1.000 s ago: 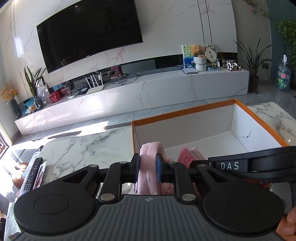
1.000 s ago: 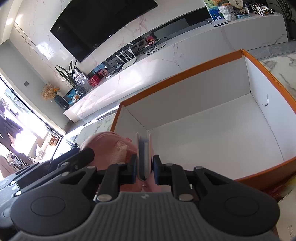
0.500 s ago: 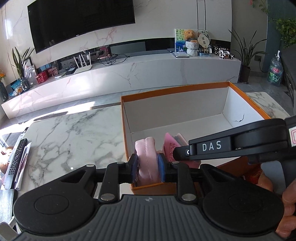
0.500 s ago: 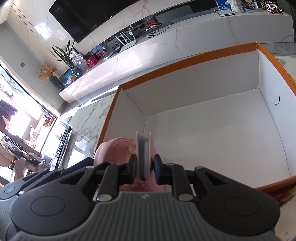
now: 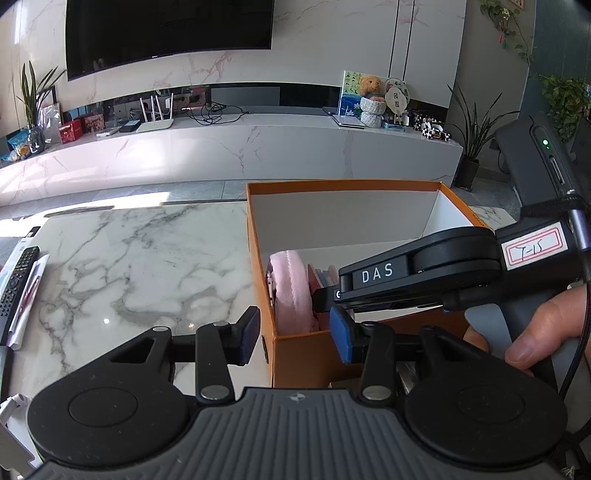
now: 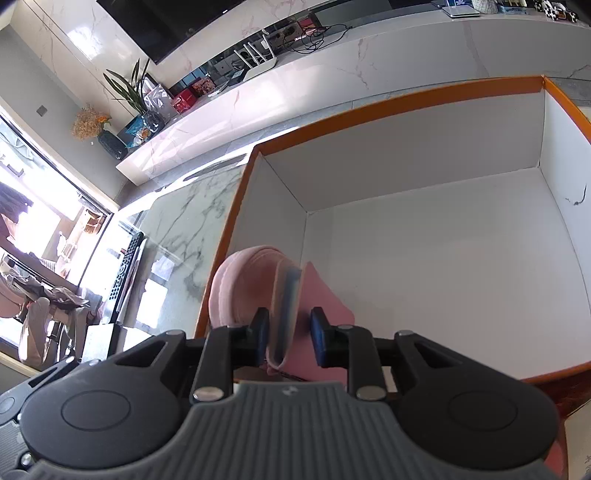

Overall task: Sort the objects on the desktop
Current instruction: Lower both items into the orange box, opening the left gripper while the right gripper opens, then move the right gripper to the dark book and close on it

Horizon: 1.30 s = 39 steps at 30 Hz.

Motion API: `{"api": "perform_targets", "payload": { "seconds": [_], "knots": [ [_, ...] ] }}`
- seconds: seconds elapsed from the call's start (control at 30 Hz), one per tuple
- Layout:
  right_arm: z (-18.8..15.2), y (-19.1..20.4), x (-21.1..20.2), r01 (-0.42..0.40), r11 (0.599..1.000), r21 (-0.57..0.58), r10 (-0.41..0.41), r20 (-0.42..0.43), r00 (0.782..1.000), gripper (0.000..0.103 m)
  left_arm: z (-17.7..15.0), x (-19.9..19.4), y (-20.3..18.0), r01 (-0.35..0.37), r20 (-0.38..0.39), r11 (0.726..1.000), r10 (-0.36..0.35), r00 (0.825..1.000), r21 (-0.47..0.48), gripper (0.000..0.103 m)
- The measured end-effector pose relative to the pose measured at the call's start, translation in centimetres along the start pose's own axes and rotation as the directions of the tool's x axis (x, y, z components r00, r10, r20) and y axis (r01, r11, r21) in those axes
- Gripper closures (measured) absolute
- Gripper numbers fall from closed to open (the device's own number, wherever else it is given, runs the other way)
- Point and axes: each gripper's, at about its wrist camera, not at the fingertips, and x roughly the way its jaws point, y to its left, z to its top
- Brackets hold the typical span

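An orange box [image 5: 306,350] with a white inside stands on the marble table [image 5: 129,266]. A pink cap [image 5: 291,291] lies in the box's near left corner; it also shows in the right wrist view [image 6: 243,280]. My left gripper [image 5: 293,336] is open and empty, straddling the box's near corner. My right gripper [image 6: 288,338] is open inside the box [image 6: 369,107], its pads either side of the cap's brim [image 6: 286,314]. The right gripper's body [image 5: 424,280] crosses the left wrist view.
A remote control [image 5: 16,280] and papers lie at the table's left edge. Behind the table are a white TV cabinet [image 5: 221,147] and a wall-mounted TV [image 5: 166,33]. Most of the box floor [image 6: 461,277] is bare.
Both grippers have opened and let go of the pink cap, which now rests in the box. The left gripper has pulled back to the box's near corner.
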Motion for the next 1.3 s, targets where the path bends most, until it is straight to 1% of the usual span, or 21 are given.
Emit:
{"api": "perform_targets", "payload": {
  "seconds": [0.17,0.2,0.37,0.43,0.5,0.7,0.8,0.93,1.07,1.2,1.3],
  "knots": [
    [-0.1,0.6,0.1,0.026,1.0,-0.016,-0.026,-0.011,1.0,0.075,-0.4,-0.7,0.6,0.021,0.02,1.0,-0.02,1.0,-0.024,0.055],
    [-0.1,0.7,0.1,0.027,1.0,-0.015,-0.027,-0.013,1.0,0.074,-0.5,-0.9,0.7,0.022,0.023,0.999,-0.021,1.0,-0.027,0.055],
    [0.0,1.2,0.2,0.043,0.999,-0.013,-0.043,-0.008,0.999,0.073,-1.0,-1.9,1.1,0.022,0.037,0.999,-0.02,0.999,-0.043,0.054],
    [0.0,1.3,-0.1,0.048,0.999,-0.012,-0.048,0.001,0.999,0.07,-1.0,-2.4,1.2,0.021,0.042,0.998,-0.019,0.999,-0.051,0.053],
    [-0.1,1.5,-0.4,0.055,0.998,-0.016,-0.055,0.011,0.998,0.065,-1.2,-2.9,1.3,0.02,0.046,0.998,-0.018,0.999,-0.056,0.053],
    [-0.8,1.5,-2.6,0.049,0.998,-0.032,-0.048,0.053,0.997,0.059,-1.8,-5.0,0.8,0.029,0.067,0.998,-0.025,0.997,-0.061,0.053],
    [-1.8,1.2,-5.0,0.031,0.997,-0.064,-0.024,0.11,0.994,0.058,-2.4,-6.3,0.5,0.041,0.073,0.997,-0.036,0.997,-0.064,0.053],
    [-3.6,0.1,-8.8,0.008,0.995,-0.1,0.012,0.19,0.982,0.057,-3.6,-7.6,-0.2,0.074,0.063,0.995,-0.07,0.996,-0.072,0.053],
    [-6.0,-2.0,-12.4,0.022,0.995,-0.099,0.003,0.24,0.971,0.057,-5.3,-8.2,-1.3,0.107,0.039,0.992,-0.105,0.994,-0.064,0.052],
    [-8.7,-3.8,-14.3,0.072,0.994,-0.082,-0.05,0.247,0.968,0.058,-6.9,-7.7,-2.6,0.131,-0.009,0.989,-0.131,0.991,-0.065,0.052],
    [-10.6,-4.0,-14.1,0.105,0.985,-0.136,-0.074,0.216,0.974,0.058,-7.8,-7.2,-3.4,0.121,-0.045,0.991,-0.123,0.991,-0.051,0.052]
  ]
}}
